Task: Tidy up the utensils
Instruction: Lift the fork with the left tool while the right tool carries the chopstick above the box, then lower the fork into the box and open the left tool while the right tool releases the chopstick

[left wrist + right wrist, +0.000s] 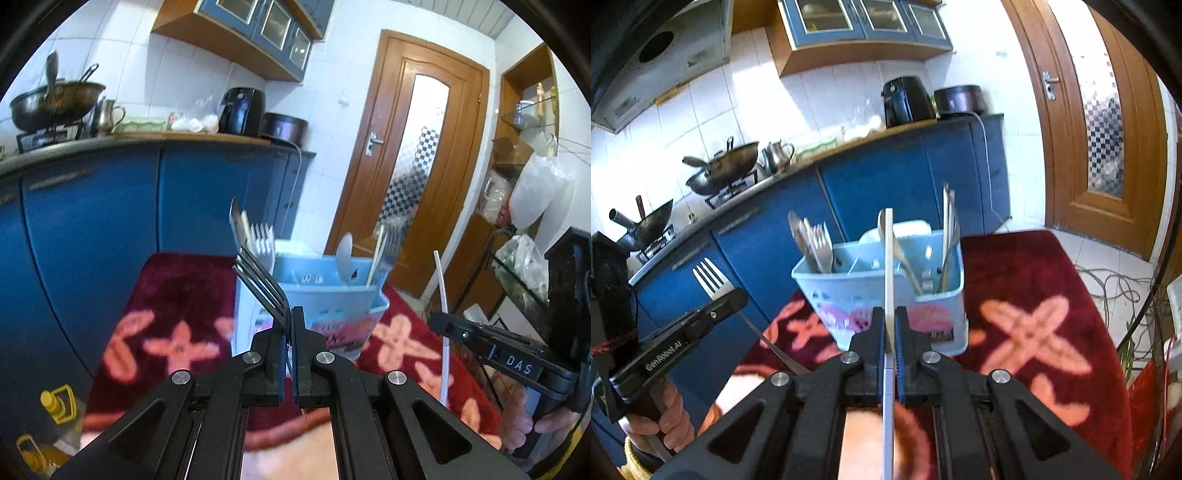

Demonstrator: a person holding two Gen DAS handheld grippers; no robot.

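Observation:
My left gripper (290, 319) is shut on the neck of a metal fork (260, 275) whose tines point up and to the left. In the right wrist view the same fork (711, 277) sticks out above the left gripper (737, 295). My right gripper (890, 321) is shut on a thin white chopstick (889, 258) that stands upright. The left wrist view shows this chopstick (441, 284) in the right gripper (441, 323). Just beyond both grippers, a light blue utensil caddy (849, 291) (332, 299) stands on the red floral cloth. It holds forks, spoons and chopsticks in separate compartments.
The red floral tablecloth (1034, 288) covers the table under the caddy. Blue cabinets (92, 229) with a counter carrying woks (724, 162), an air fryer (905, 96) and a cooker run behind. A wooden door (413, 147), floor cables (1115, 288) and yellow-capped bottles (55, 406) lie around.

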